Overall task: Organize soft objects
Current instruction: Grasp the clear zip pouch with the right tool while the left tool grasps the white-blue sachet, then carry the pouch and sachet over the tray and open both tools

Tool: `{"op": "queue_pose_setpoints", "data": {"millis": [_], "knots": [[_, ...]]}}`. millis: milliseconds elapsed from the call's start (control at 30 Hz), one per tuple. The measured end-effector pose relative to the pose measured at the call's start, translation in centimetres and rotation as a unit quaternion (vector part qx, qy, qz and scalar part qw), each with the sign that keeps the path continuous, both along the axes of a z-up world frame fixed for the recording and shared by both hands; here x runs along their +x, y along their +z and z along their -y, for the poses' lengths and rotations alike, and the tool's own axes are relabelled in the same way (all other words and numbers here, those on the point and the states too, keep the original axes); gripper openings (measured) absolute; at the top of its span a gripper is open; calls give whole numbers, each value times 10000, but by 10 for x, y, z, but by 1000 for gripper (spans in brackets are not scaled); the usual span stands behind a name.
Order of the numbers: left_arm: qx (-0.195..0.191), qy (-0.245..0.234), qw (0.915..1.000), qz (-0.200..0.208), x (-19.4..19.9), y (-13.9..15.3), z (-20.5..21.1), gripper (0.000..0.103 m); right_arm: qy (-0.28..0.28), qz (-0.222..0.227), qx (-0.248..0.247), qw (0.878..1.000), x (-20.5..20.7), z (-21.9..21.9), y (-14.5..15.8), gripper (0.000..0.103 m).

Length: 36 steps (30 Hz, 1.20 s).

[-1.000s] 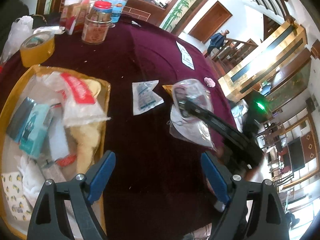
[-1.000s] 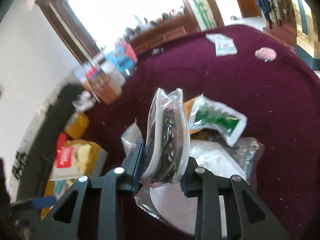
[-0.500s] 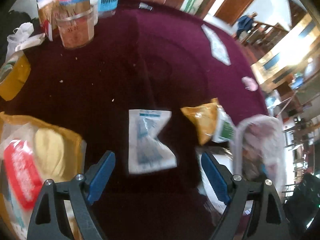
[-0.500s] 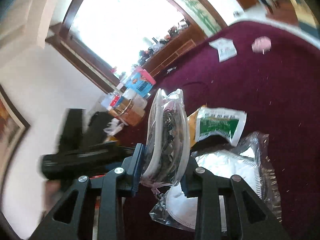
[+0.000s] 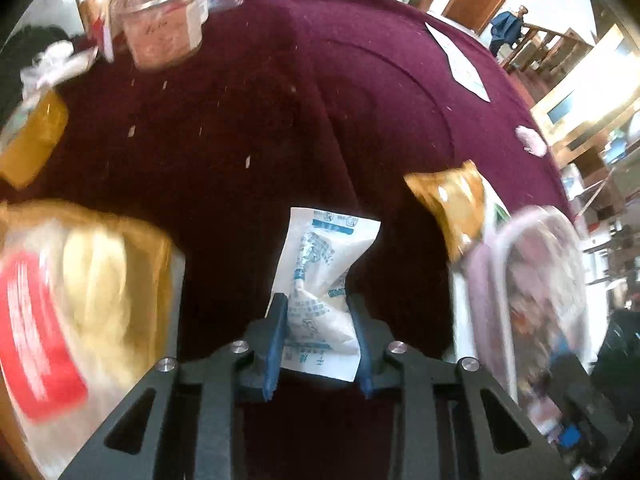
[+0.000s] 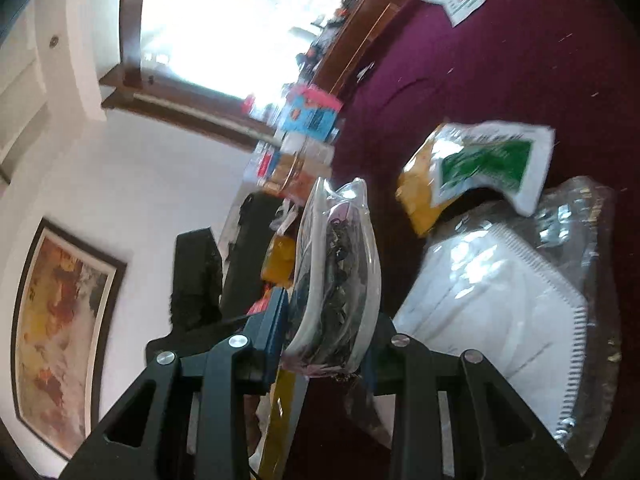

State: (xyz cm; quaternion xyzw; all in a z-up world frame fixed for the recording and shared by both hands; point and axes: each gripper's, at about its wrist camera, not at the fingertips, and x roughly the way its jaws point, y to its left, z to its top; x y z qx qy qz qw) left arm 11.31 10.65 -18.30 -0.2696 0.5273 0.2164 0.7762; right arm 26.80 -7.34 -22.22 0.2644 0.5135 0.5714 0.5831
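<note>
My left gripper (image 5: pixel 318 312) is shut on a white sachet with blue print (image 5: pixel 322 280), pinched at its near end on the maroon tablecloth (image 5: pixel 280 100). My right gripper (image 6: pixel 326 320) is shut on a clear pouch of dark items (image 6: pixel 336 276) and holds it up, tilted; that pouch shows blurred at the right of the left wrist view (image 5: pixel 532 280). A yellow tray (image 5: pixel 160 240) at the left holds a red-and-clear packet (image 5: pixel 36 328) and a yellow soft item (image 5: pixel 100 280).
A yellow and green-white snack packet (image 6: pixel 476 164) and a bagged white mask (image 6: pixel 500 304) lie on the cloth to the right. Jars (image 5: pixel 160 28), a tape roll (image 5: pixel 32 140) and a blue box (image 6: pixel 308 116) stand at the back. A pink ball (image 5: pixel 530 140) lies far right.
My left gripper has moved forward over the white sachet and closed on it. My right gripper has lifted and tilted with the clear pouch still in it.
</note>
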Motion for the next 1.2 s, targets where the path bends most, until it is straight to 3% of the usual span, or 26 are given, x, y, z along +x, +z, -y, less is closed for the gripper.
{"op": "queue_pose_setpoints", "data": {"millis": [233,400,567,967,1200], "knots": [[-599,40,9975,375,-61,13,15,30,90,134,-269,9995,-20,1,-3,31],[-890,-41,9930,770,-106,25,32,30,194,200,-426,9987,-65,24,-10,31],[-1050,-170,9894,985,-138,33,47,30,87,566,-843,9948,-105,43,-9,31],[-1156,-151,9820,1483,-188,54,57,30,-53,1592,-973,9824,-162,40,44,31],[-821,198,9816,1711,-239,80,32,31,530,2029,-869,9739,-202,-5,66,31]]}}
